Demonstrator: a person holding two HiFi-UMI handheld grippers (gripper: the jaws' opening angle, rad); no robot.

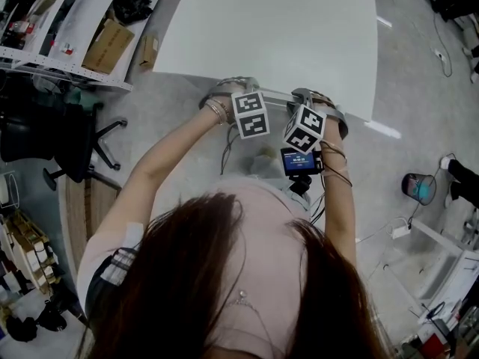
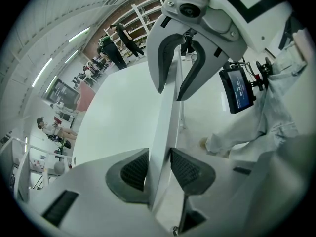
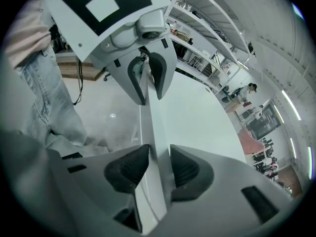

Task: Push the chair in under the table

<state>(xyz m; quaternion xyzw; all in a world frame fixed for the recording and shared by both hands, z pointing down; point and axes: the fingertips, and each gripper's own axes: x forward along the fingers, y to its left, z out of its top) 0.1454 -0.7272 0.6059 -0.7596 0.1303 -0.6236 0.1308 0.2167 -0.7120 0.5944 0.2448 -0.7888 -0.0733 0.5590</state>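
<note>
As I lean over the near side of the white bench (image 1: 284, 28), both sets of fingers are down on the chair (image 1: 278, 96), or rather on the thin white top edge of its back, the only part of it that shows. My left gripper (image 2: 159, 169) has that edge pinched between its ribbed pads, one pad on each face. My right gripper (image 3: 159, 167) bites the same edge just along from it, pads pressed in on both sides too. Both point steeply down, marker cubes side by side and close. The chair back stands upright, right along the bench's near edge, with the bench top on its far side and the grey floor (image 1: 172, 103) and my jeans (image 3: 54, 98) on the near side. Off to my left, well apart, a black office chair (image 1: 67, 137) sits by the shelving (image 1: 45, 21), and a cardboard box (image 1: 108, 45) lies between shelving and bench.
</note>
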